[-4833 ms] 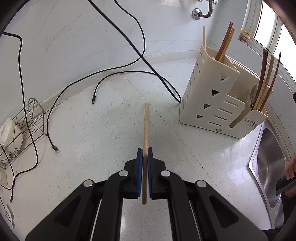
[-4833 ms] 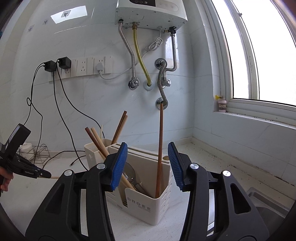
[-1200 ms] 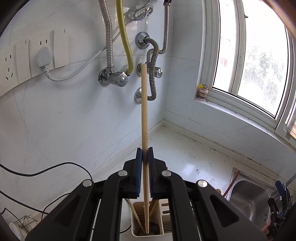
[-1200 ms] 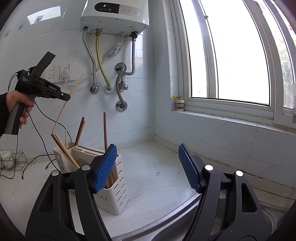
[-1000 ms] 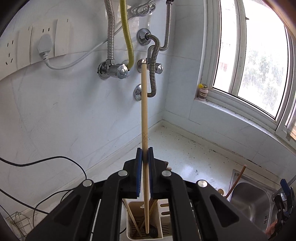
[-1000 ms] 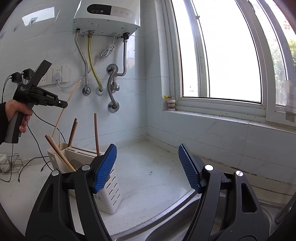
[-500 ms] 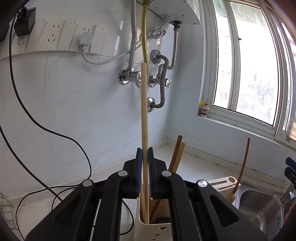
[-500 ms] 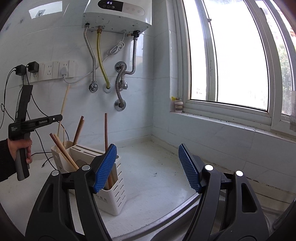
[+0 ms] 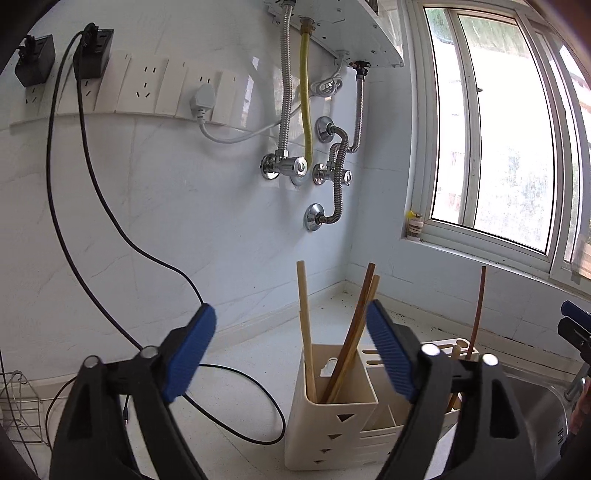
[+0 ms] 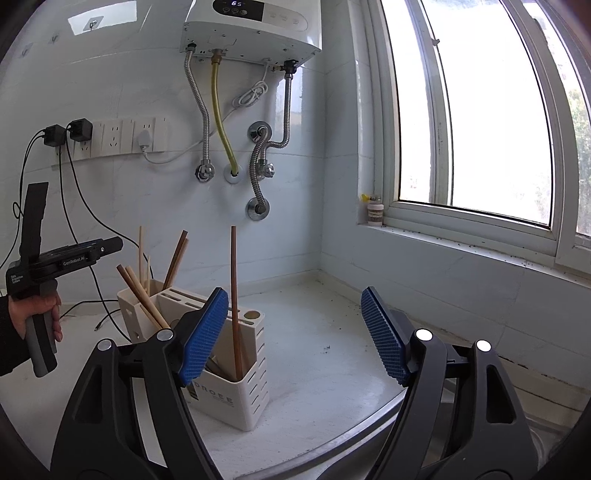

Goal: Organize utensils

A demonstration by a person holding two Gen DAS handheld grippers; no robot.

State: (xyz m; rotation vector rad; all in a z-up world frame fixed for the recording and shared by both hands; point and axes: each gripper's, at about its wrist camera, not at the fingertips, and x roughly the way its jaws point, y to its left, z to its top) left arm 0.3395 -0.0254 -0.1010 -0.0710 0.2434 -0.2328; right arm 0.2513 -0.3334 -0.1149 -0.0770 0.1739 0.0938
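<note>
1. Left gripper (image 9: pixel 291 354): held nearly level, aimed at the back wall just above the cream utensil holder (image 9: pixel 332 432). Seen from the right wrist camera, a hand (image 10: pixel 35 310) in a dark sleeve grips its grey handle at the left edge, well left of the holder. Jaws released and spread wide; they have just been opening, and nothing lies between the blue pads.
2. Right gripper (image 10: pixel 295 332): held nearly level over the sink edge (image 10: pixel 332 439), facing the wall corner. Jaws parted and empty, having just opened a little further.
3. Pale wooden chopstick (image 9: pixel 306 332): stands free in the holder's tall end compartment, leaning slightly, its tip at the compartment's near-left corner. Two darker brown chopsticks (image 9: pixel 356 332) lean beside it in the same compartment.
4. Reddish-brown chopstick (image 10: pixel 235 302): stands almost upright in the holder's opposite end compartment, the slotted end nearest the right gripper.
5. Change from half a second earlier: the pale chopstick was then clenched between the left pads, with its lower end in the holder; it now stands lower, clear of the pads.
6. Change from about five seconds earlier: the pale chopstick was then carried over the countertop (image 9: pixel 240 373), left of the holder.
7. Writing: "DROEE" embossed on the holder's end wall (image 10: pixel 214 397); "GenRobot.AI" on the left gripper's body; "65" on the water heater (image 10: pixel 255 26) display.
</note>
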